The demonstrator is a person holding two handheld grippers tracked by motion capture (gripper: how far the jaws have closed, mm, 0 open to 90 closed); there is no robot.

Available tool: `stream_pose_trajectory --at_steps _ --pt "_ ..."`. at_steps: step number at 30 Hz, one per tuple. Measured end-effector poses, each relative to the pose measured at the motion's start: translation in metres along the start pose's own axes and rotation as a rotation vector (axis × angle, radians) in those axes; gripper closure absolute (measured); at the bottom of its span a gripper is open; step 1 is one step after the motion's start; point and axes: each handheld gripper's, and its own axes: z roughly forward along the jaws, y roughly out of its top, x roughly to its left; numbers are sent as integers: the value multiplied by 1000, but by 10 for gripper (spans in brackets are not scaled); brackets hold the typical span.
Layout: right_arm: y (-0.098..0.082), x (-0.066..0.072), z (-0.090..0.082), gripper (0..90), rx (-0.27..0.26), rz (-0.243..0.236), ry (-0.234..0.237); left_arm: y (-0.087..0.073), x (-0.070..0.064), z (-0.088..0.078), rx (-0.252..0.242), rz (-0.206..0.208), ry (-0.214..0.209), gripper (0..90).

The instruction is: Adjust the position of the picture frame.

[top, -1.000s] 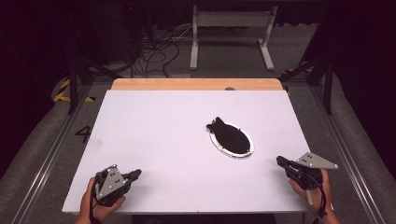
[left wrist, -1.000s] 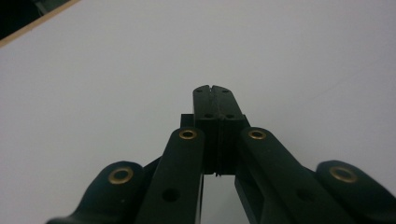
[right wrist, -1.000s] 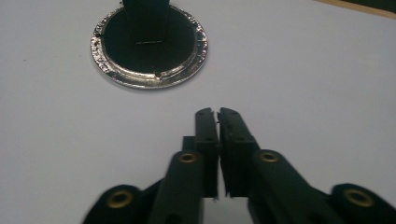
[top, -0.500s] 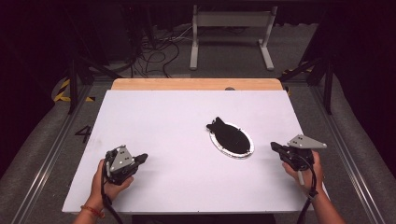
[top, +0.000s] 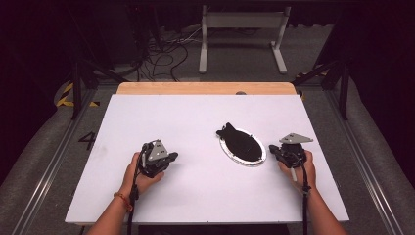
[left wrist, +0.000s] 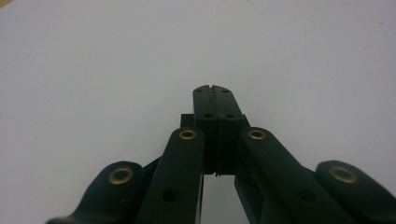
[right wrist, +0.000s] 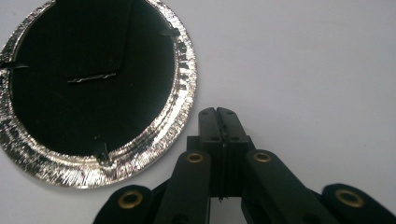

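On the left, the left claw [top: 171, 156] hangs over the white table [top: 195, 122] at about 8 o'clock of the sheet, its jaws pressed together with nothing between them; in the left gripper view only bare white surface lies ahead. Nothing stands between it and the dish. Toward 3 o'clock from it lies the round foil-rimmed dish with a dark inside [top: 242, 147], and a black piece [top: 226, 131] sticks out at its 11 o'clock edge. Just beside the dish, at its 3 o'clock, is the right claw [top: 272, 149], also closed and empty; the right gripper view shows the crinkled silver rim [right wrist: 184, 100] close to its tips, not touching. A wooden strip [top: 205, 88] borders the far edge of the table. Beyond it are a grey floor, cables [top: 166, 54] and a metal stand [top: 242, 34] in a dark room. Compared with one second ago, both hands have come forward from the near edge toward the dish, which has stayed in place.
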Motion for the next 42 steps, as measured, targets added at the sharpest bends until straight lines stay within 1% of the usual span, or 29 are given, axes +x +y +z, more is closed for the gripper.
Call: stream_pose_trajectory --at_steps 2,4,6,8,10,11,13,14,15,17,19,23,24,27,29,33,35,36,38,41,42 --pt "3 1 3 900 3 1 -1 -1 -1 0 -5 -3 -7 900" --pt "5 2 6 900 8 1 5 -2 0 -2 -18 -21 -17 900" --pt "8 4 8 900 12 0 8 -3 1 -3 -28 -33 -18 900" --pt "10 8 9 900 19 -19 13 -4 2 -5 -40 -47 -18 900" --pt "11 11 10 900 21 -25 -2 -4 2 -6 -40 -53 -15 900" --pt "10 11 10 900 20 -21 0 -5 2 -7 -41 -57 -20 900" --pt "9 11 10 900 12 -5 18 -5 1 -6 -33 -50 -18 900" --pt "9 11 10 900 12 -5 18 -5 1 -6 -33 -50 -18 900" --pt "9 13 10 900 12 -6 29 -4 1 -6 -35 -45 -16 900" --pt "10 17 9 900 21 -29 41 -4 0 -5 -39 -48 -20 900" --pt "9 24 9 900 15 -52 52 -4 0 -4 -43 -51 -31 900" --pt "8 35 8 900 4 -83 57 -5 -1 -3 -36 -48 -37 900" --pt "8 37 8 900 9 -91 58 -5 -1 -3 -39 -47 -40 900" --pt "8 42 7 900 7 -97 68 -4 -3 -4 -39 -39 -41 900" --pt "8 45 7 900 9 -111 71 -4 -3 -4 -35 -35 -41 900" --pt "8 53 7 900 7 -118 93 -4 -3 -5 -41 -36 -43 900" --pt "9 57 6 900 11 -129 92 -4 -3 -5 -44 -39 -45 897" --pt "9 58 6 900 10 -134 90 -5 -3 -5 -49 -48 -49 897" --pt "8 59 6 900 9 -134 100 -4 -4 -5 -48 -40 -47 897" --pt "8 61 6 900 8 -134 102 -4 -5 -4 -48 -44 -49 897" --pt "8 62 6 900 9 -134 109 -3 -6 -3 -45 -39 -48 897"
